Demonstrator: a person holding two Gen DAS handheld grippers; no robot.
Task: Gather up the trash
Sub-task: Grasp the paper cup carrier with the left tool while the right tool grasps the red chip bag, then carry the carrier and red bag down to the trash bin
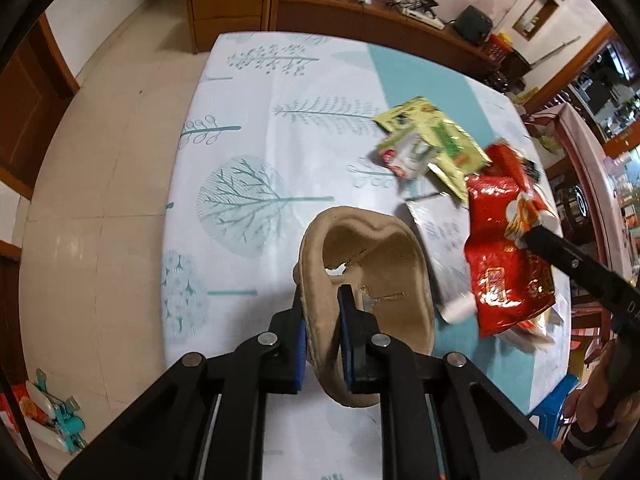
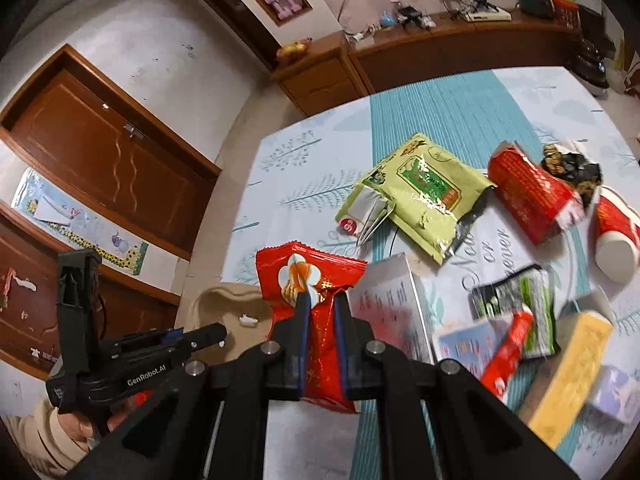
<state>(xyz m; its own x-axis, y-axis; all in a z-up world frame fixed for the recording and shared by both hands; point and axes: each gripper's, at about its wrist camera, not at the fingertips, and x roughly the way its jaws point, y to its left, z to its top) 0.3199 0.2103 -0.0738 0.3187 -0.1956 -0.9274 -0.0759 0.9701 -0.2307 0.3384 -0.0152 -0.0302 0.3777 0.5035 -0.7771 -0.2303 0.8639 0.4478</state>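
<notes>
Left gripper (image 1: pixel 323 312): blue pads clamped on the near rim of a brown moulded-pulp tray (image 1: pixel 368 280); the tray is lifted clear of the table (image 1: pixel 248 120), tilted, torn at its centre, two hollows visible.

Right gripper (image 2: pixel 320 312): fingers pinched together on a red foil snack wrapper (image 2: pixel 316 280); the wrapper hangs crumpled between them, white flower print at its upper edge, raised above the tablecloth.

Remaining on the table, right-wrist view: green-yellow foil pouch (image 2: pixel 424 196), centre, torn open, lying flat; white printed carton (image 2: pixel 392 304), near centre, beside the red wrapper; red carton (image 2: pixel 532 196), far right, crushed; dark crumpled wrapper (image 2: pixel 572 172) just behind it; red paper cup (image 2: pixel 616 240) on its side, far right; green-black sachet (image 2: pixel 516 304), yellow box (image 2: pixel 572 372) and small red tube (image 2: pixel 508 356), near right, blurred.

No bin or bag visible in either view.

Progress, judged: early. Two pieces in hand, none seen deposited; most litter is uncollected.
</notes>
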